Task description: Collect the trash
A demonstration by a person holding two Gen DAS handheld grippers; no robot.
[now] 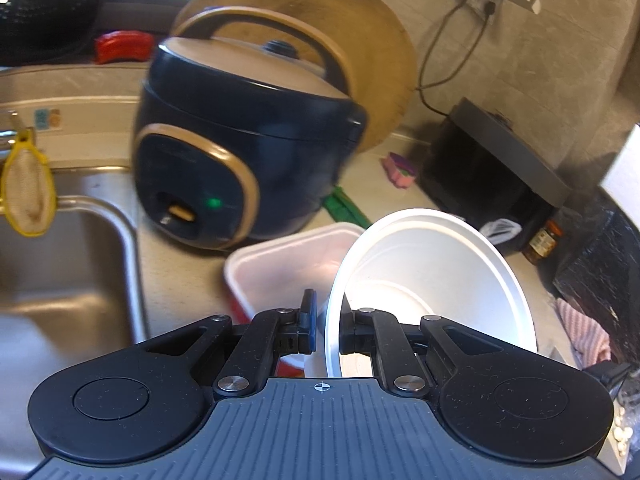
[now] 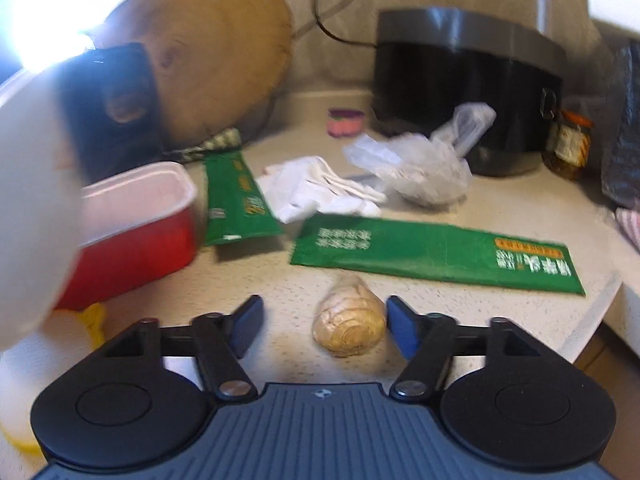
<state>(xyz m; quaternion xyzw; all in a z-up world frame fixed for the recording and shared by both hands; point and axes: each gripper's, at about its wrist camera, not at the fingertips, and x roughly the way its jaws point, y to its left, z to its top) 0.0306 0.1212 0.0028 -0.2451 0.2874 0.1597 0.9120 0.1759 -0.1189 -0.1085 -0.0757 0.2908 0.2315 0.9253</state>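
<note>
Ginger (image 2: 349, 327) lies closest to my right tongs (image 2: 325, 326), on the speckled counter (image 2: 500, 208) between the spread jaws, right beside the right-hand pad; neither pad presses on it. Beyond it I see a long green wrapper (image 2: 436, 254), a shorter green packet (image 2: 236, 200), crumpled white paper (image 2: 320, 190) and a clear plastic bag (image 2: 416, 164) in front of a black pot (image 2: 464, 84). At left a red tub (image 2: 136, 224) stands by the round wooden board (image 2: 216, 52).

On the other side, my left tongs (image 1: 328, 326) are clamped nearly closed on the rim of a white paper bowl (image 1: 432, 276), which tilts up and hides part of the red tub (image 1: 280, 264). A dark rice cooker (image 1: 240, 140) and the steel sink (image 1: 72, 264) sit behind.
</note>
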